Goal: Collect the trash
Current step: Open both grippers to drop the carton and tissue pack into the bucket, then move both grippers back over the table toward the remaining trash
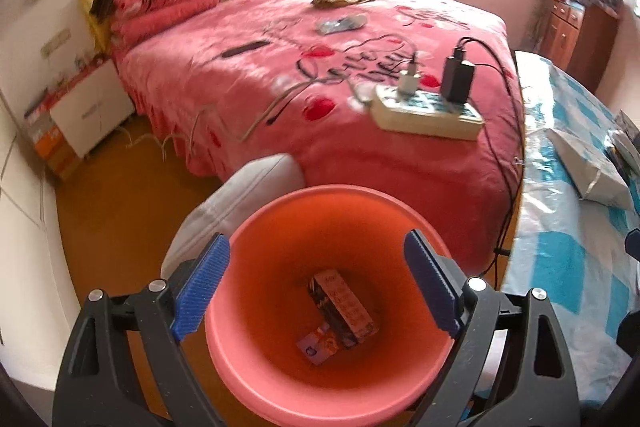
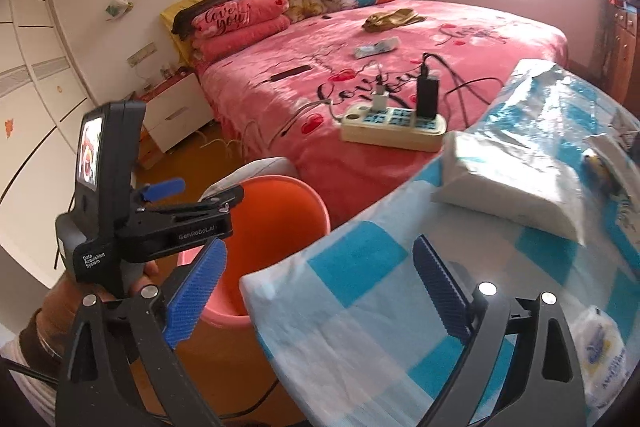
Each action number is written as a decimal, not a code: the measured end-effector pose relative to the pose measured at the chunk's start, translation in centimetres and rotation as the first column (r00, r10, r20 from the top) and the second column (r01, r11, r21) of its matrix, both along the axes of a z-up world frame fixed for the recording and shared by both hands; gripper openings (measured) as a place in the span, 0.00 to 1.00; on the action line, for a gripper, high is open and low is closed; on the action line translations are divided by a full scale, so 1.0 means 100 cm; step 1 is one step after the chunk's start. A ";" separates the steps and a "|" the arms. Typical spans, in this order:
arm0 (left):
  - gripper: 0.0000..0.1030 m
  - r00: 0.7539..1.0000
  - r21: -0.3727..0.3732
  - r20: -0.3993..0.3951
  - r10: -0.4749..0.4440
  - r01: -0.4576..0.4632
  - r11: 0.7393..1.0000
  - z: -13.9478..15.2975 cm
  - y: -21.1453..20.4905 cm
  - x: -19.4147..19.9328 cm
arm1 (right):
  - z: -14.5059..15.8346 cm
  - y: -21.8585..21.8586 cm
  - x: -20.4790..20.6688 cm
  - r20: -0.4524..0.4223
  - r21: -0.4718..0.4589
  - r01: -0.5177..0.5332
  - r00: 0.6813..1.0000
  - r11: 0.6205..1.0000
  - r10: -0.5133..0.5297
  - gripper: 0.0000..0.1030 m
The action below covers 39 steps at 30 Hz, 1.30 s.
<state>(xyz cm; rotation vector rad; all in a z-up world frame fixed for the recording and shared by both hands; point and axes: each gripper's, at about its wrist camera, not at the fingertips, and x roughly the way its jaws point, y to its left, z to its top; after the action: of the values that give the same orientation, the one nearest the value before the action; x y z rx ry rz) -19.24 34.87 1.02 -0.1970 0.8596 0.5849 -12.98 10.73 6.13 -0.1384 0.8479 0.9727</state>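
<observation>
Black gripper (image 2: 192,195) marked "GenRobot.AI"

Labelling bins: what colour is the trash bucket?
Pink-orange bucket; clearest in the left wrist view.

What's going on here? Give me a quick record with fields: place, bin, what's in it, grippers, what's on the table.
place: bedroom with a pink bed
bin: orange bin on the floor beside the table
bin contents: dark box, small purple packet
left gripper: open, over the bin, empty
right gripper: open, over the table edge, empty
table: white bag
</observation>
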 end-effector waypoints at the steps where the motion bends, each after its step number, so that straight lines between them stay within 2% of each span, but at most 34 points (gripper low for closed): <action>1: 0.87 1.000 0.016 0.002 -0.014 0.014 1.000 0.004 -0.006 0.002 | 0.001 -0.004 -0.001 0.008 0.001 0.004 1.000 1.000 -0.004 0.91; 13: 0.88 0.994 0.102 0.006 -0.109 0.108 0.989 0.030 -0.053 0.021 | 0.019 -0.042 -0.009 0.083 0.046 0.039 0.996 0.998 -0.042 0.92; 19: 0.92 0.988 0.147 0.000 -0.156 0.155 0.977 0.040 -0.080 0.029 | 0.023 -0.068 -0.008 0.113 0.073 0.071 0.991 0.995 -0.079 0.92; 39: 0.92 0.951 0.221 -0.085 -0.297 0.308 0.925 0.042 -0.166 0.056 | 0.020 -0.157 0.021 0.039 0.191 0.239 0.967 0.952 -0.251 0.92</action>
<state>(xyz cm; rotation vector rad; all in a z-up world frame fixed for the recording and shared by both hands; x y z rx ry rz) -13.66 18.28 5.23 0.1635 0.8423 0.3960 -10.85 -4.99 8.16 0.0943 0.6942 0.8032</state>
